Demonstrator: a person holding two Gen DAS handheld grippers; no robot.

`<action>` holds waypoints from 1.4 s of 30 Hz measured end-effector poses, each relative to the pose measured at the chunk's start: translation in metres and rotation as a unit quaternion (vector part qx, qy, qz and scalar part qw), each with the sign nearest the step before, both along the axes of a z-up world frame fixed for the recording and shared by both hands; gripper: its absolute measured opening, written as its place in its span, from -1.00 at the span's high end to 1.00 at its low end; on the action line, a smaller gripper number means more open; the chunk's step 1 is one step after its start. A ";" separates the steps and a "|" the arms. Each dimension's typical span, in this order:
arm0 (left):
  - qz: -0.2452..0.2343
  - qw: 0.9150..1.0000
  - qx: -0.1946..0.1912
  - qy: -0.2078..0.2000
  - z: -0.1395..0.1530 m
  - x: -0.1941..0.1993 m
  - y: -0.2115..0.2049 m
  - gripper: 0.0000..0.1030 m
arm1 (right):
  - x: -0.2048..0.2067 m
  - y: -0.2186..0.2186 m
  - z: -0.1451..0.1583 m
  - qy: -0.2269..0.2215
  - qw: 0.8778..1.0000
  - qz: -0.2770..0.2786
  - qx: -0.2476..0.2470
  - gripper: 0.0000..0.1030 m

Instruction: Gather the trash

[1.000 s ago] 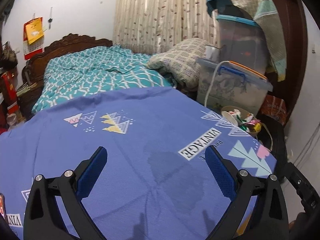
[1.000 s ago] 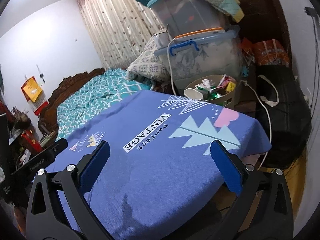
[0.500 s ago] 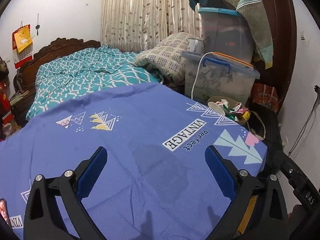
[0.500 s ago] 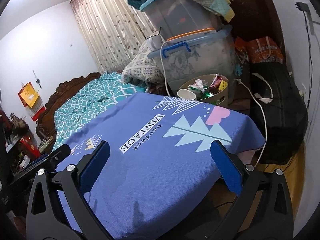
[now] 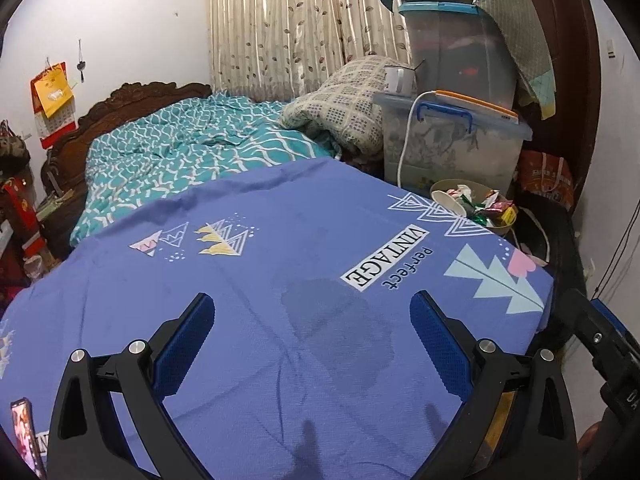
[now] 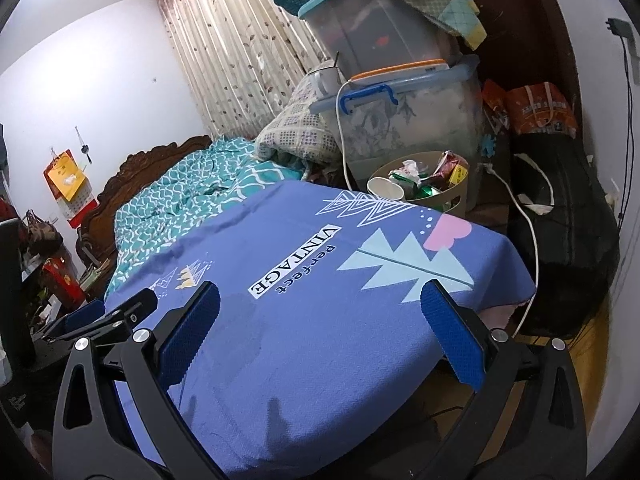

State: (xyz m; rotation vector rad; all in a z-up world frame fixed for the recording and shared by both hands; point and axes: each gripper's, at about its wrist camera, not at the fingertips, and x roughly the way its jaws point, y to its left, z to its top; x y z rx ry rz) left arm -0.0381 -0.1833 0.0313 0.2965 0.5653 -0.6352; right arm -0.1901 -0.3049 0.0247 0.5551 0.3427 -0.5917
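A beige round basket point(image 6: 450, 196) sits beyond the far edge of the table and holds a white paper cup point(image 6: 386, 190) and several crumpled wrappers point(image 6: 440, 170). It also shows in the left wrist view point(image 5: 502, 228) with the cup point(image 5: 450, 202). The table wears a blue printed cloth point(image 5: 280, 264) with no trash on it. My left gripper point(image 5: 312, 340) is open and empty above the cloth's near part. My right gripper point(image 6: 320, 332) is open and empty above the cloth, right of the left one.
Stacked clear storage boxes point(image 6: 404, 112) with a white cable point(image 6: 340, 120) stand behind the basket. A black bag point(image 6: 560, 208) lies on the floor at right. A bed with a teal quilt point(image 5: 188, 152) is behind the table. A phone point(image 5: 24, 432) lies at the cloth's near left corner.
Both grippers have drawn back and risen a little, so the basket and table look farther away. Both stay open and empty.
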 end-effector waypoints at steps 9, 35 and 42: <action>0.001 1.000 0.016 -0.003 -0.003 -0.002 -0.003 -0.83 | -0.001 0.000 0.000 -0.001 1.000 0.004 0.004 -0.93; 0.003 1.000 0.030 -0.010 -0.001 -0.009 -0.007 -0.83 | -0.001 0.002 0.004 -0.007 1.000 0.002 0.001 -0.93; -0.001 1.000 0.030 0.010 -0.003 -0.009 -0.006 -0.83 | -0.003 0.003 0.004 -0.009 1.000 0.000 0.003 -0.93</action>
